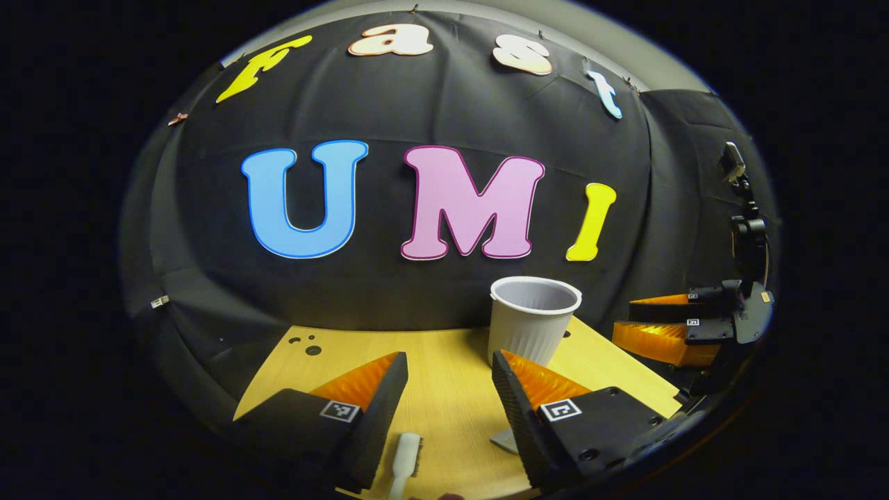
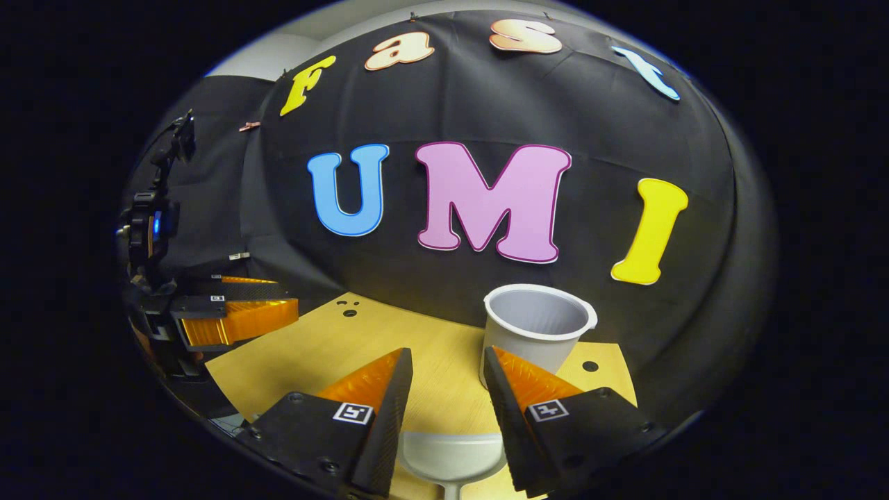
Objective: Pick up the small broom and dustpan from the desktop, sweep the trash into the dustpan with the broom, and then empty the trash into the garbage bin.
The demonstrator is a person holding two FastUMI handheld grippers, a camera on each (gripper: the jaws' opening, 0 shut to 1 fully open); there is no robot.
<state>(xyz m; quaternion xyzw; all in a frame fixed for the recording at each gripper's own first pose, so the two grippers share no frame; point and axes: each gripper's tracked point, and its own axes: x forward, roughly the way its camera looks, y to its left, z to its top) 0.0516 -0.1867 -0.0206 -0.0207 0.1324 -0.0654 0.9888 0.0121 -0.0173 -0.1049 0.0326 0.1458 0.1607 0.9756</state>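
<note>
Broom point(image 1: 406, 458) below left gripper point(image 1: 449, 389), dustpan point(image 2: 451, 455) below right gripper point(image 2: 448, 389); both level, fingers spread, empty.

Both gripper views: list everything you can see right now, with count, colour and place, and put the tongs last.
Garbage bin: one, white ribbed cup, open and upright at the far side of the table.
Small broom: one, white handle end lying on the table between the left tongs' fingers, near edge.
Dustpan: one, white, on the table just below the right tongs.
Table: one, light wood, with small dark holes near its far corners.
Left tongs: one pair, open, above the broom, not gripping.
Right tongs: one pair, open, above the dustpan, not gripping.
</note>
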